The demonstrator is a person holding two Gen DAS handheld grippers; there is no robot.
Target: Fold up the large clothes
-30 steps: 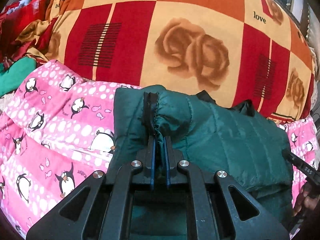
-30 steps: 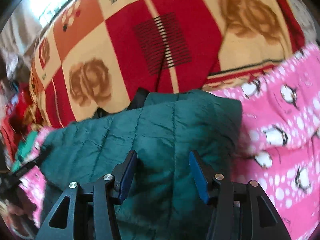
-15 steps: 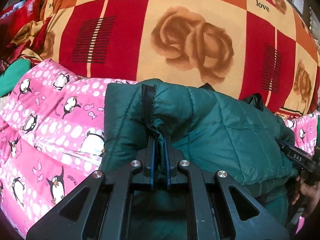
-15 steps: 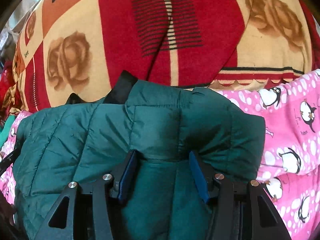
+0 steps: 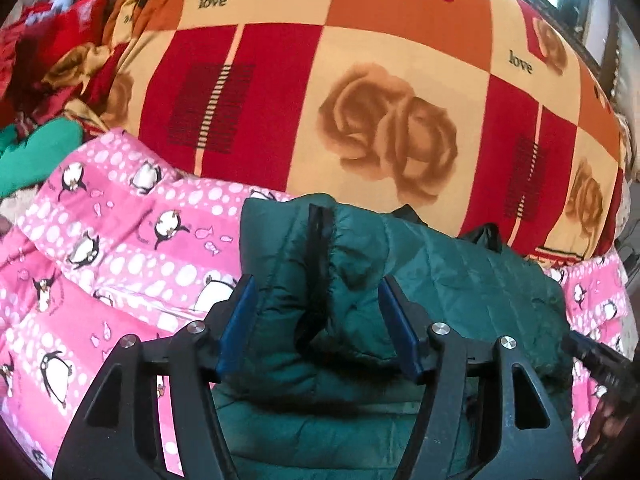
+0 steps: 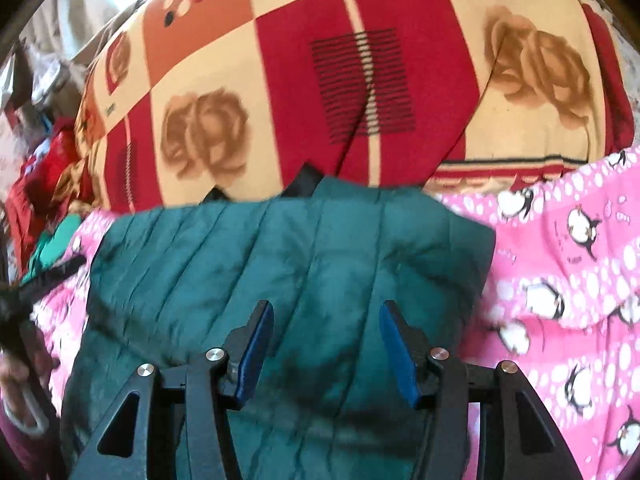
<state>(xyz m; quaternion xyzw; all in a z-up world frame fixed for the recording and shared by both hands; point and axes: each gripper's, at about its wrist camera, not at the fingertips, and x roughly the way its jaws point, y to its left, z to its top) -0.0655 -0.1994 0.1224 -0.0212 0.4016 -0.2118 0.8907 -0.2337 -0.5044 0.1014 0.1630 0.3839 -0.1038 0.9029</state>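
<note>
Nearest in the left wrist view, the left gripper has its jaws opening, and the dark-trimmed hem of the green quilted jacket stands between the blue pads without being pressed by either. In the right wrist view, the right gripper hangs partly spread over the jacket's quilted panel; its pads hold nothing, though whether their tips brush the fabric I cannot tell.

The jacket lies folded into a thick bundle on the pink penguin-print blanket, which covers the near part of the bed. Beyond it, toward the far side of the bed, spreads a red and cream blanket with roses, and a heap of red and green cloth sits at the far left corner.

The jacket looks puffy, light and springy, with a slick shell, so a fold is likely to bulge back open unless it is pressed flat. The padding itself would probably slide out of a pinch. The firmer places to take hold appear to be the stitched hem, the seam lines, or a corner where layers stack.
</note>
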